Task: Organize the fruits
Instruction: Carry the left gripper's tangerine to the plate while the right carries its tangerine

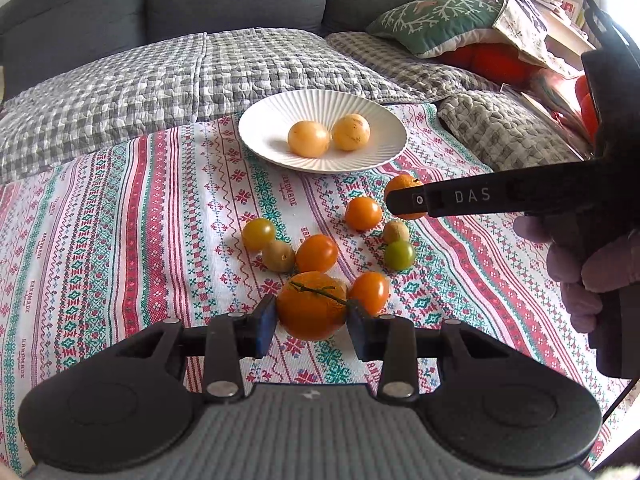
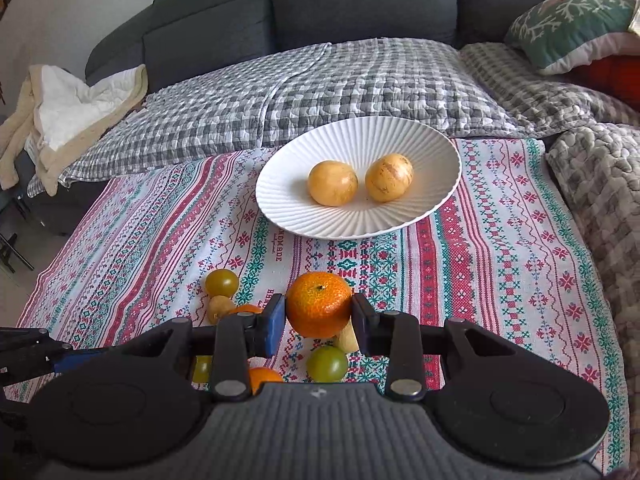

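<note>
My left gripper [image 1: 311, 320] is shut on an orange mandarin with a green stem [image 1: 311, 308], held just above the patterned cloth. My right gripper [image 2: 319, 318] is shut on a second mandarin [image 2: 319, 304]; in the left wrist view that mandarin [image 1: 402, 184] shows behind the right gripper's black finger [image 1: 408, 201]. A white ribbed plate [image 1: 260, 120] [image 2: 280, 196] at the far side of the cloth holds two pale yellow round fruits [image 1: 309, 138] [image 1: 351, 132]. Several small orange, yellow and green fruits [image 1: 363, 213] lie loose on the cloth between the grippers and the plate.
The patterned cloth [image 1: 120, 220] lies over a quilted grey check blanket [image 1: 160, 76] on a dark sofa [image 2: 360, 0]. A green cushion [image 1: 436, 20] and clutter sit at the right. A gloved hand [image 1: 592, 264] holds the right gripper. A cream towel [image 2: 80, 108] lies at the left.
</note>
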`<state>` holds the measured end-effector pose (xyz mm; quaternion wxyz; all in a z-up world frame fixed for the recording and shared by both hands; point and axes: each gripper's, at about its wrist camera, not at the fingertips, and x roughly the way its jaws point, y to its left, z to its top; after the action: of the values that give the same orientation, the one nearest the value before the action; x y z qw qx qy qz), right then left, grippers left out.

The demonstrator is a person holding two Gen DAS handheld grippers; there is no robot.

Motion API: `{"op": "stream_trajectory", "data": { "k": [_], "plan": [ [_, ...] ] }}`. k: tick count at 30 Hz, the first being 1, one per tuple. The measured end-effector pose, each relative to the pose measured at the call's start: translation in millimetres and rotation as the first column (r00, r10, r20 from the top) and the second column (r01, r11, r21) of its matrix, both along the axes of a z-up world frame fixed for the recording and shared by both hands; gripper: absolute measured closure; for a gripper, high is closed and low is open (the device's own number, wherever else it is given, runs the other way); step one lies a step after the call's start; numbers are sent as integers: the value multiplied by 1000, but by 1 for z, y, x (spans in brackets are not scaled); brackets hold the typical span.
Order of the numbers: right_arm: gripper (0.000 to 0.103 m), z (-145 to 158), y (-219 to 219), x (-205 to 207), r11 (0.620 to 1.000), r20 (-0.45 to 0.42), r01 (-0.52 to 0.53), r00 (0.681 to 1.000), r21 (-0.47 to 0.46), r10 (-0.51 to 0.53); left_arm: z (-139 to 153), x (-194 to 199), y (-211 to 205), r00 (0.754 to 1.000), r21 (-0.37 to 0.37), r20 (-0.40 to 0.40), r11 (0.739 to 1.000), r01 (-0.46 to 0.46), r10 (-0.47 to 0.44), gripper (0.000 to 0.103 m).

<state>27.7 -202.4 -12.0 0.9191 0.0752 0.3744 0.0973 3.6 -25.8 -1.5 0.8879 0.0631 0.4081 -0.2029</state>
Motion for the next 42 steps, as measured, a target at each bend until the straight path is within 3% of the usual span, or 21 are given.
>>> {"op": "stream_trajectory", "data": {
  "k": [12, 19, 29, 42],
  "plan": [
    [71, 4, -21, 11, 997, 62, 61, 996, 41, -63, 5, 48, -33, 996, 14, 73, 998, 53, -54, 77],
    [71, 4, -22, 15, 997, 116, 67, 991, 42, -71, 10, 95, -34, 995, -9, 91, 1000, 27, -26, 77],
    [71, -5, -21, 51, 993, 152, 100, 982, 60, -108, 15, 167, -39, 995, -41, 96, 999, -3, 7, 77],
    [71, -28, -18, 73, 982, 136, 177, 973, 68, -185, -10, 229, -67, 999, -133, 32, 991, -21, 25, 76]
  ]
}}
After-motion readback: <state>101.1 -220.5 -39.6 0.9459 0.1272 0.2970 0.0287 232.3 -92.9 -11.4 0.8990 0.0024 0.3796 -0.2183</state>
